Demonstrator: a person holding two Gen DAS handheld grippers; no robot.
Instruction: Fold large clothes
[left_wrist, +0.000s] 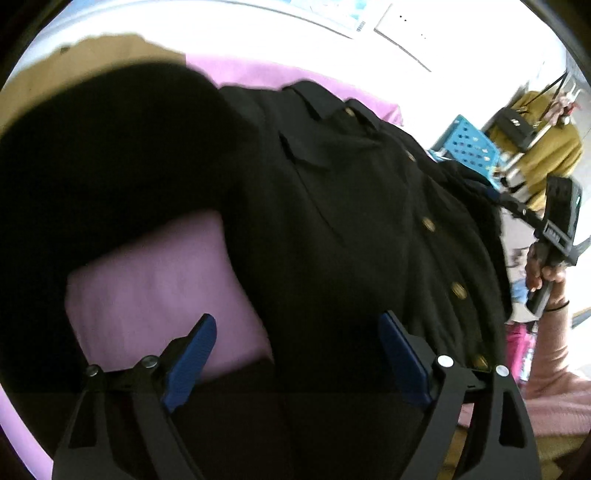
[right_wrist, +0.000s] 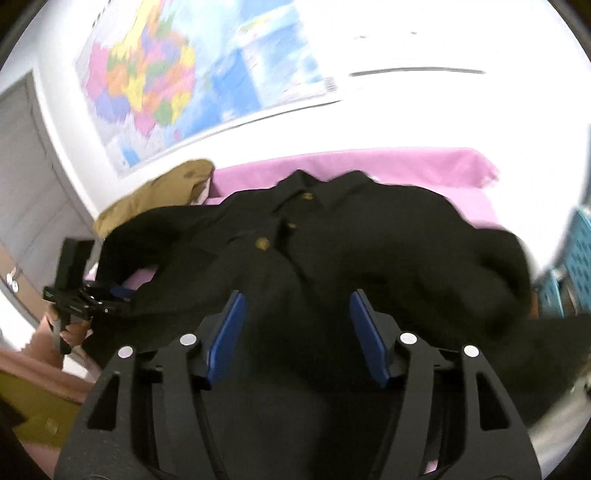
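Black cloth covers most of both views: a large black coat (left_wrist: 332, 221) with brass buttons lies front-up on a pink-covered surface (left_wrist: 155, 288), collar toward the far edge by the wall and hem toward the near edge where the person stands.

At the left side, a tan garment (right_wrist: 162, 192) sits bunched by the far-left corner, just beside the coat's left shoulder. The left claw (left_wrist: 295, 354) stands wide open, blue pads well apart, holding nothing; it hovers over the coat's lower left part, where the body meets a patch of bare pink cover under the sleeve. The sleeve bulges dark and blurred beyond it.

Across the middle, the button placket runs from collar to hem, so the coat's long axis points away from the person, from the near edge toward the far one. The coat lies straight ahead of both claws.

On the right, the right claw (right_wrist: 299, 339) is also wide open and empty, poised over the lower front with the collar straight ahead. From the left wrist view it hangs off the coat's right edge, past the button line. A blue perforated basket (left_wrist: 469, 147) stands beyond the right edge of the surface.

Judging from this, each side is nearest its own hand, so a lengthwise fold would start with either claw closing on its own edge.
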